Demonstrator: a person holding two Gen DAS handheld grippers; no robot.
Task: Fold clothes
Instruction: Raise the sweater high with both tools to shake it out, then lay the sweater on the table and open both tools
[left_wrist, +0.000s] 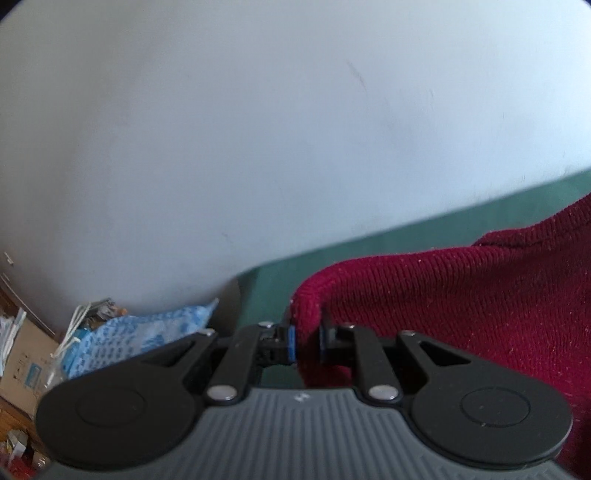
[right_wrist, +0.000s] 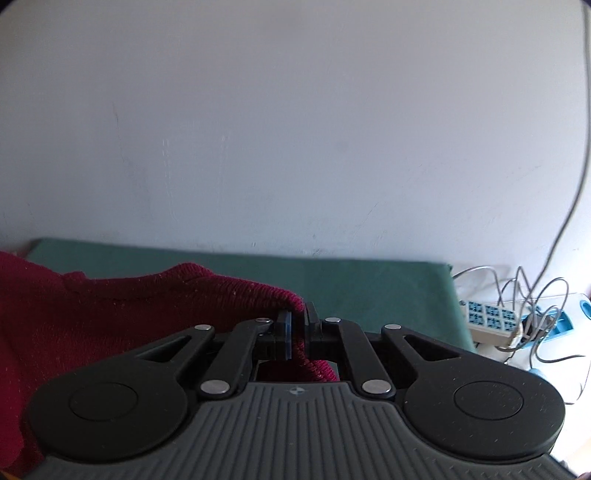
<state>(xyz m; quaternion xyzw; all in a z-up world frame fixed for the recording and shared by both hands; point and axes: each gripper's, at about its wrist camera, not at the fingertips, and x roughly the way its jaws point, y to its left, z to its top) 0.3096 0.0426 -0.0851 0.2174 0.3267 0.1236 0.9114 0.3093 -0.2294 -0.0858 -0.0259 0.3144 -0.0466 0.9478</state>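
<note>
Close up, the left gripper (left_wrist: 308, 341) has its blue pads pressed on a bunched bit of the red sweater (left_wrist: 461, 306), and the knit pokes up between them like a little hump. The right gripper (right_wrist: 297, 332) also pinches the sweater (right_wrist: 110, 317), holding a ribbed edge that runs down between its pads. So both tongs are closed on cloth, one at each side, and the sweater hangs and stretches between them, lifted above the green cloth (right_wrist: 332, 277) on the table. The sweater looks soft, thick and floppy. It seems light enough to lift, but it will sag in the middle and can stretch if pulled hard. The fuzzy knit should not slip much in the pads. Good places to hold are the thick ribbed edges and the corners, where the knit is strong and easy to pinch, not the thin middle. How many folds it has I cannot tell, since most of it is out of sight. Farther off sit a blue pack (left_wrist: 147, 332) on the left, a power strip (right_wrist: 491, 321) with wires on the right, and the white wall (right_wrist: 295, 129) behind.
</note>
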